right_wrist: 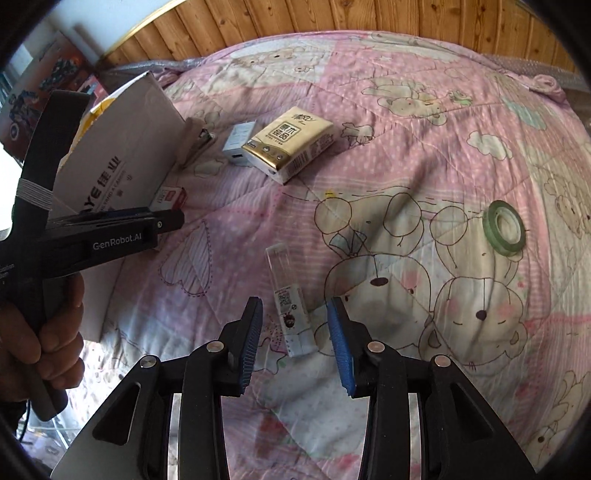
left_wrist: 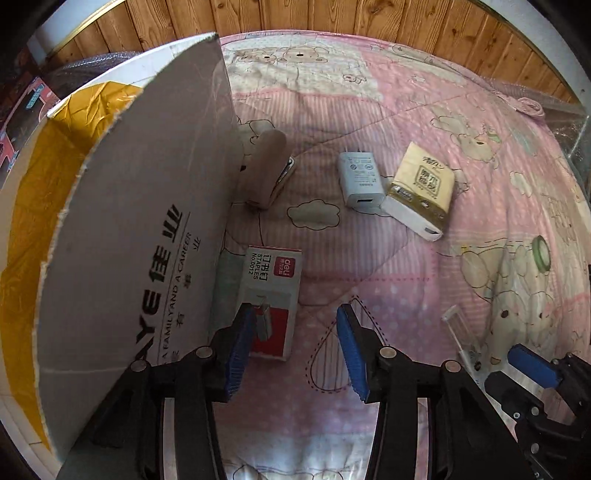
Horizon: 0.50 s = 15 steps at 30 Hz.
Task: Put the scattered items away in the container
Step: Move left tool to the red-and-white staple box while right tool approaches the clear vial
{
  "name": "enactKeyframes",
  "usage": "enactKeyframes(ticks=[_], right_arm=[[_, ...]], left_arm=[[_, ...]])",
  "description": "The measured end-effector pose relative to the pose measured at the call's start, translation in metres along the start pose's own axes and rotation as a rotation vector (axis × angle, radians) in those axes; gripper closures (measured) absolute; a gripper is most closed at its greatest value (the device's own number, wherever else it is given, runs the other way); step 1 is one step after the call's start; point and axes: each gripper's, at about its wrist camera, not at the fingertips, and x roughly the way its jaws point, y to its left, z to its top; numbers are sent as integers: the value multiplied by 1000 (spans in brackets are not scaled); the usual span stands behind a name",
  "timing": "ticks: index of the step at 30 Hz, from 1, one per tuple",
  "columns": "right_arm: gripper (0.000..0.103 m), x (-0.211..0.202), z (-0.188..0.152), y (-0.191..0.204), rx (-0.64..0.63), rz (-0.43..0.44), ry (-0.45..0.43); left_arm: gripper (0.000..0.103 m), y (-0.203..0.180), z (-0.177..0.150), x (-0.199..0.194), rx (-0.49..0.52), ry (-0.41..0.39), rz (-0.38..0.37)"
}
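The cardboard box (left_wrist: 122, 229), lined with a yellow bag, stands at the left with a tall flap raised. A red and white staples box (left_wrist: 275, 291) lies on the quilt beside it, partly between the fingers of my open left gripper (left_wrist: 297, 321), close to the left pad. Farther off lie a beige stapler (left_wrist: 266, 170), a white charger (left_wrist: 360, 181) and a tissue pack (left_wrist: 424, 177) on a white power bank (left_wrist: 410, 218). My right gripper (right_wrist: 295, 314) is open, with a clear plastic packet (right_wrist: 286, 295) lying just ahead between its fingertips. A green tape roll (right_wrist: 504, 227) sits to the right.
Everything lies on a pink cartoon quilt (right_wrist: 406, 110) that covers the bed. A wooden wall (right_wrist: 332, 18) runs behind it. A hand (right_wrist: 55, 332) holds the left gripper's handle at the left of the right wrist view. The box flap (right_wrist: 125, 158) leans over the stapler's side.
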Motion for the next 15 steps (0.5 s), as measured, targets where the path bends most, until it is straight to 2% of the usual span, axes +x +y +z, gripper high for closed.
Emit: enactKeyframes(ticks=[3, 5, 6, 8, 9, 11, 13, 14, 15], right_arm=[[64, 12, 1, -3, -7, -6, 5], [67, 17, -1, -10, 7, -13, 21], [72, 16, -3, -15, 25, -6, 18], [74, 11, -5, -24, 45, -13, 18], [75, 7, -6, -29, 58, -14, 14], [75, 3, -7, -36, 77, -8, 14], [74, 1, -6, -38, 91, 5, 5], [73, 0, -5, -37, 93, 10, -2], [71, 1, -4, -35, 86, 8, 0]], left_arm=[[53, 1, 0, 6, 2, -65, 27], [53, 4, 1, 7, -9, -88, 0], [60, 6, 1, 6, -18, -91, -51], [82, 11, 4, 0, -36, -68, -219], [82, 12, 5, -5, -39, -62, -252], [80, 14, 6, -15, -34, -83, -226], [69, 19, 6, -20, -49, -99, -157], [59, 21, 6, -22, -58, -115, -120], [56, 22, 6, -23, -61, -134, -85]])
